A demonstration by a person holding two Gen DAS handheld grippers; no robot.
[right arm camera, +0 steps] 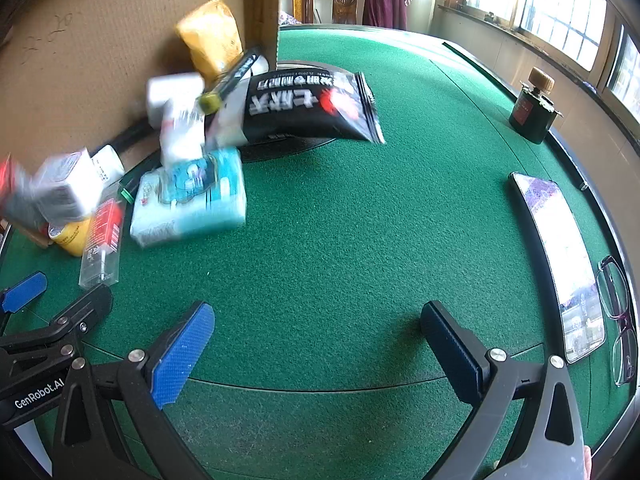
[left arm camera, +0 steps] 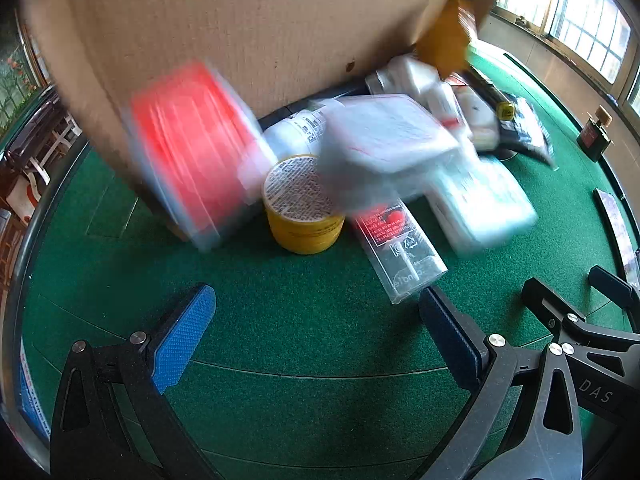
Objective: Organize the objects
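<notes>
Nearest the left wrist camera, the left gripper [left arm camera: 316, 332] hovers low over the green felt table [left arm camera: 280, 320] with its blue-padded fingers [left arm camera: 182, 340] spread wide and nothing between them. Just to its right, the black frame of the right gripper [right arm camera: 316, 344] shows; in its own view that gripper is likewise spread apart and empty above bare felt.

Beyond the left gripper, a jumble of objects lies on the felt under a tilted cardboard box [left arm camera: 240, 20], several of them smeared by motion blur. A yellow round tin [left arm camera: 304, 216] stands upright near the middle, with a clear plastic packet [left arm camera: 400, 252] lying flat just to its right. A blurred red package [left arm camera: 192, 148] sits left of the tin, and a blurred pale box [left arm camera: 384, 140] shows above it. Farther right lies a light blue tissue pack [right arm camera: 188, 204], and beyond that a black snack bag [right arm camera: 308, 108] with white lettering. A yellow pouch [right arm camera: 210, 40] leans against the cardboard at the far side.

Well apart on the right, a dark bottle [right arm camera: 532, 108] with a brown cap stands near the table's edge, a phone [right arm camera: 560, 256] lies along the rim, and a pair of glasses [right arm camera: 620, 320] rests beside it.
</notes>
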